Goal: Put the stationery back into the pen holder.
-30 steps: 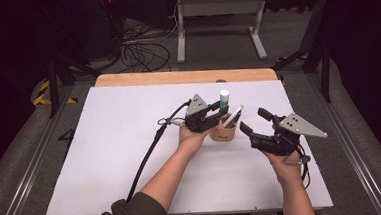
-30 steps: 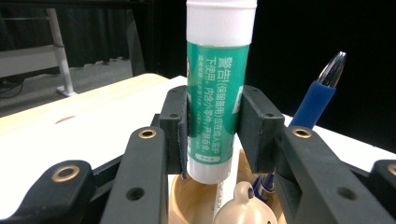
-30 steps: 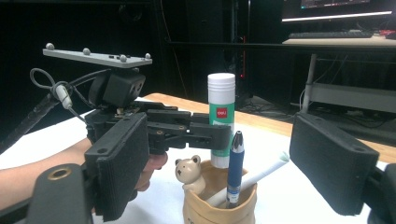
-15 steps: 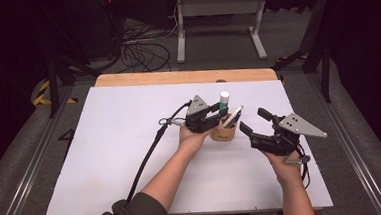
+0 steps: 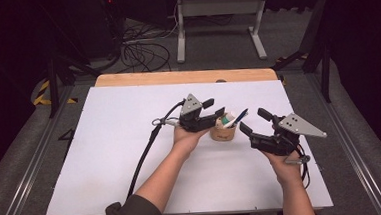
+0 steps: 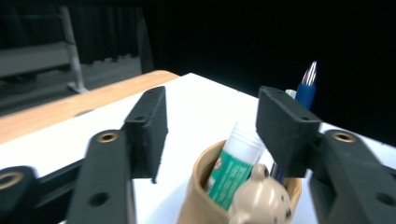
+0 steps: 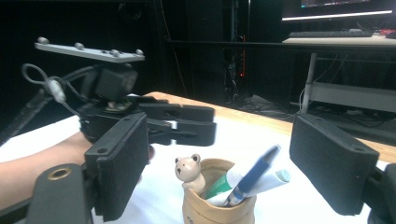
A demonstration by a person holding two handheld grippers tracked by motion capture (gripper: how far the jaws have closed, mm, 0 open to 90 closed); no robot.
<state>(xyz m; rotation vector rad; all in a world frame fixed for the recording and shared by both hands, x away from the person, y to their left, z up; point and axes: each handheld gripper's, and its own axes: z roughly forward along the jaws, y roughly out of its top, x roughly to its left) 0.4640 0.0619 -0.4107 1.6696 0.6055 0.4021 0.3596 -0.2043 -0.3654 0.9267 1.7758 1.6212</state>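
A tan cup (image 5: 222, 134) with a small bear figure (image 7: 189, 170) on its rim stands on the white tabletop (image 5: 115, 137). Leaning inside it are a white tube with a green label (image 5: 225, 120) and a blue pen (image 5: 240, 115). My left gripper (image 5: 216, 107) hovers open just left of and above the cup. Its own view has the cup (image 6: 201, 186), tube (image 6: 233, 163) and pen (image 6: 306, 86) below and between the spread jaws. My right gripper (image 5: 251, 120) is open to the right of the cup. From there the cup (image 7: 215, 210) sits between the jaws, with the left gripper (image 7: 205, 126) behind it.
The white board has a wooden strip (image 5: 176, 77) along its far edge. The left gripper's black cable (image 5: 144, 155) trails toward the front. A metal desk frame (image 5: 218, 15) and loose floor cables (image 5: 140, 50) lie beyond the table.
The white tube stood upright above the cup at the left gripper's jaws; now it lies tilted inside the cup, free of the jaws. Both hands have barely moved.
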